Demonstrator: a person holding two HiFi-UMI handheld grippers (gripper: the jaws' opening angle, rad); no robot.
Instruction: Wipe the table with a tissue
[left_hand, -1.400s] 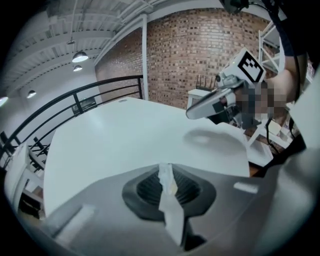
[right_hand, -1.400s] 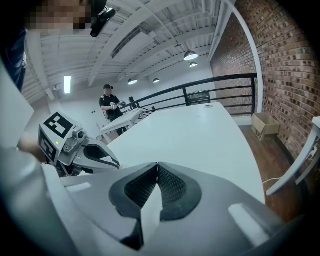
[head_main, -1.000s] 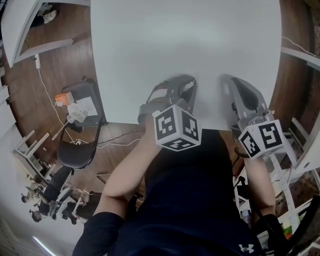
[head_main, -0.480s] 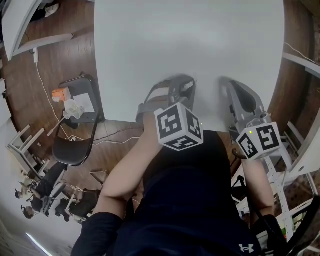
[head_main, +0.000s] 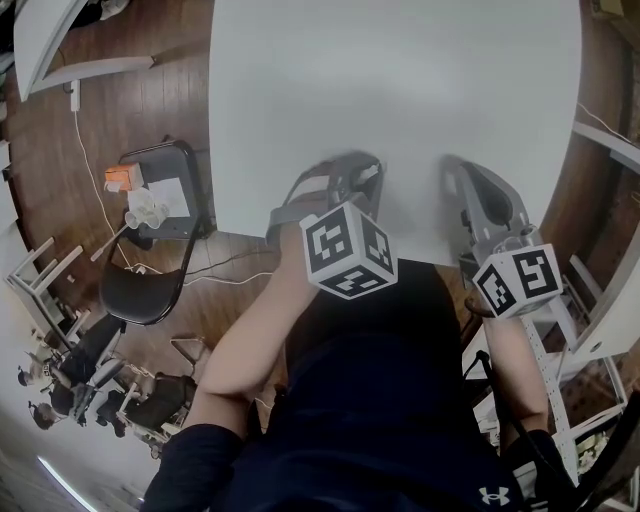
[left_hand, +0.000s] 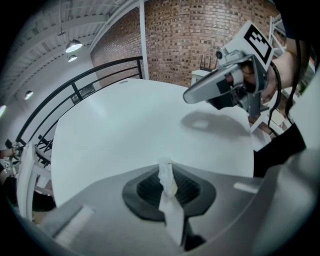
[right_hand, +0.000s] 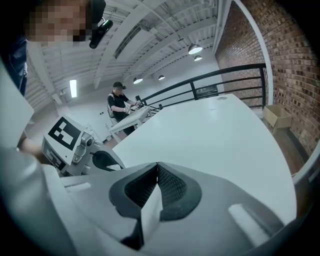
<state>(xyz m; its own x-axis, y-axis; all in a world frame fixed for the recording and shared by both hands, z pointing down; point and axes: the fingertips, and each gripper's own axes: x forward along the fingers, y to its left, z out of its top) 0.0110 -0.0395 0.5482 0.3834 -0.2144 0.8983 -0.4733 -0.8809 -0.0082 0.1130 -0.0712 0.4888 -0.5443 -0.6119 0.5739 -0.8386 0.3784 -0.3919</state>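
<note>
Head view sits high, facing steeply down on the near edge of the table (head_main: 400, 80), the left gripper (head_main: 362, 165) and the right gripper (head_main: 455, 168). Each gripper view sits low and close behind its own jaws, facing out across the tabletop. All three views share that top, and each gripper view catches the opposite gripper.

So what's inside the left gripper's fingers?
A thin strip of white tissue, pinched between the shut fingers. Only its crumpled edge pokes out at the tips. How much more is squeezed in between is covered by the fingers.
</note>
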